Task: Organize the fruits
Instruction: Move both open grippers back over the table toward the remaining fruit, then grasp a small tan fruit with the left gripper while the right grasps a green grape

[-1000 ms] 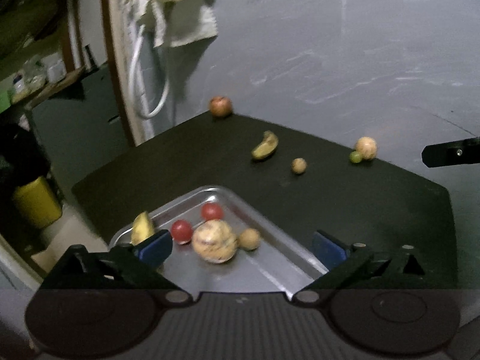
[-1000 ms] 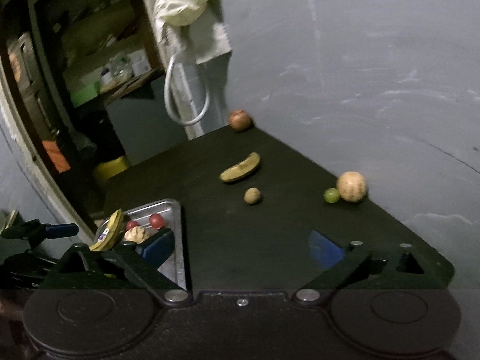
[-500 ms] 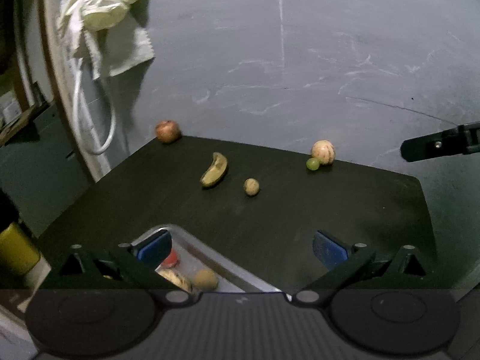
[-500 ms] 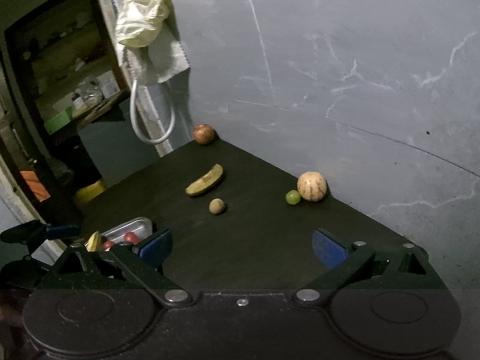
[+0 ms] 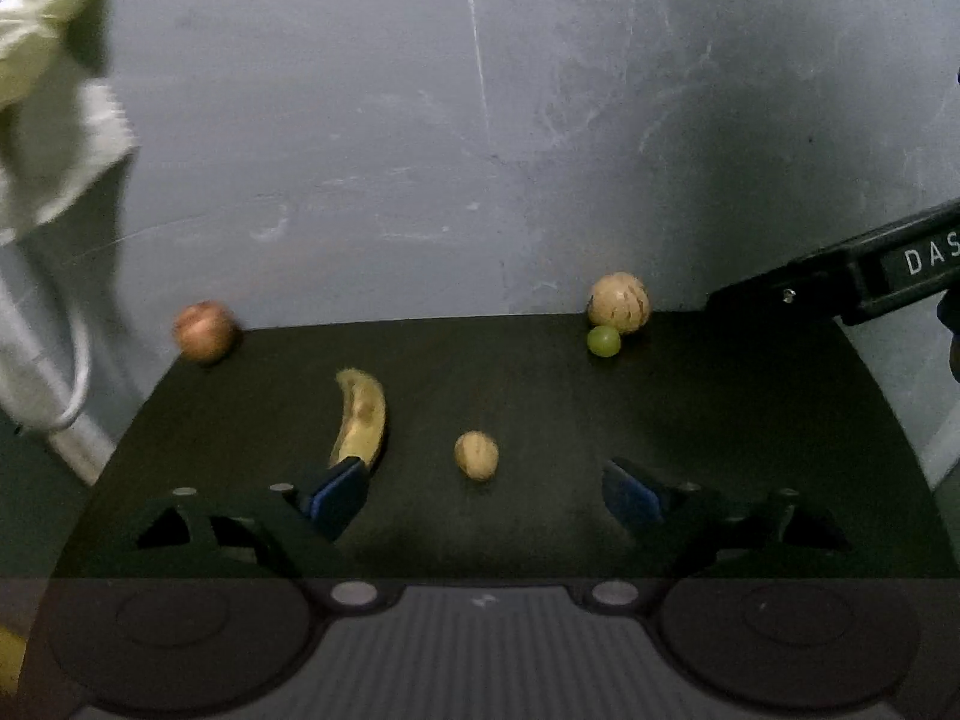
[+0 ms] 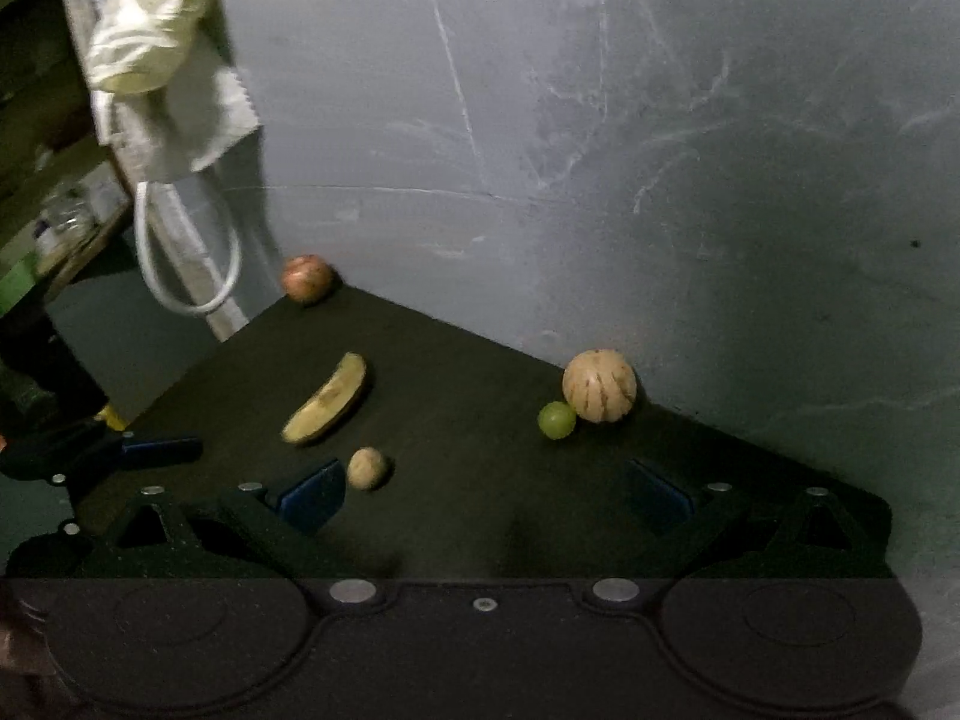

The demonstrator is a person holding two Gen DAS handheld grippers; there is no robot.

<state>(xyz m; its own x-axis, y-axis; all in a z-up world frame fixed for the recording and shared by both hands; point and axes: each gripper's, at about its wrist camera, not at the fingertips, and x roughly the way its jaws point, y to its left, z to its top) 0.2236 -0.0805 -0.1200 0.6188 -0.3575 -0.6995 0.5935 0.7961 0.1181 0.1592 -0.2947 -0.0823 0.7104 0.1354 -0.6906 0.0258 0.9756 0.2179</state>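
Observation:
On the dark table (image 5: 540,396) lie a banana (image 5: 362,414), a small brown round fruit (image 5: 476,455), a striped pale melon (image 5: 618,302) with a green grape (image 5: 603,340) touching it, and a red apple (image 5: 203,331) at the far left corner. My left gripper (image 5: 480,495) is open and empty, just short of the small brown fruit. My right gripper (image 6: 486,495) is open and empty; in its view I see the banana (image 6: 327,399), brown fruit (image 6: 367,468), melon (image 6: 599,385), grape (image 6: 556,419) and apple (image 6: 306,279).
A grey wall (image 5: 480,120) stands right behind the table. A pale cloth bag with a white cord (image 6: 156,60) hangs at the left. The right gripper's finger (image 5: 840,285) reaches in at the right of the left wrist view. The left gripper's finger (image 6: 159,449) shows at the left of the right wrist view.
Both grippers have swung away from the metal tray toward the loose fruits and moved closer to them. The tray has dropped out of view. Both stay open.

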